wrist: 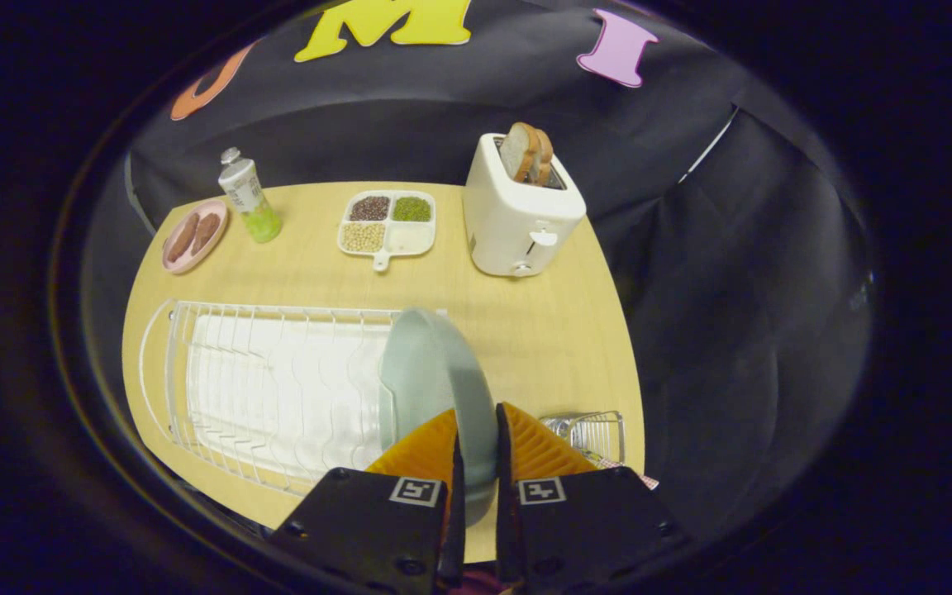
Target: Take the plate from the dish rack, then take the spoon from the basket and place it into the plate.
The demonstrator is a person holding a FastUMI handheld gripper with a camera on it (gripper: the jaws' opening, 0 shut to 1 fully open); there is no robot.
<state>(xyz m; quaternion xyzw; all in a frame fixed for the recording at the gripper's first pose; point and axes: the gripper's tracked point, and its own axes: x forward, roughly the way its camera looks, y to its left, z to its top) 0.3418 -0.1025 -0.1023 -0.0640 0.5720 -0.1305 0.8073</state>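
A pale green plate (430,372) stands on edge between my fingers, its rim pinched by both pads. My gripper (476,430) is shut on that rim. The plate rises over the right end of the white wire dish rack (278,380), whose slots hold nothing else. Whether the plate still rests in the rack or hangs just above it, I cannot tell. To the right of my fingers, near the table's front corner, sits a small wire basket (596,434) with something shiny in it; the spoon itself I cannot make out.
At the back of the wooden table (525,330) stand a white toaster (521,215) with bread slices, a four-part white tray of beans (387,223), a bottle (249,198) and a pink dish (193,235) of brown food. Bare wood lies right of the rack.
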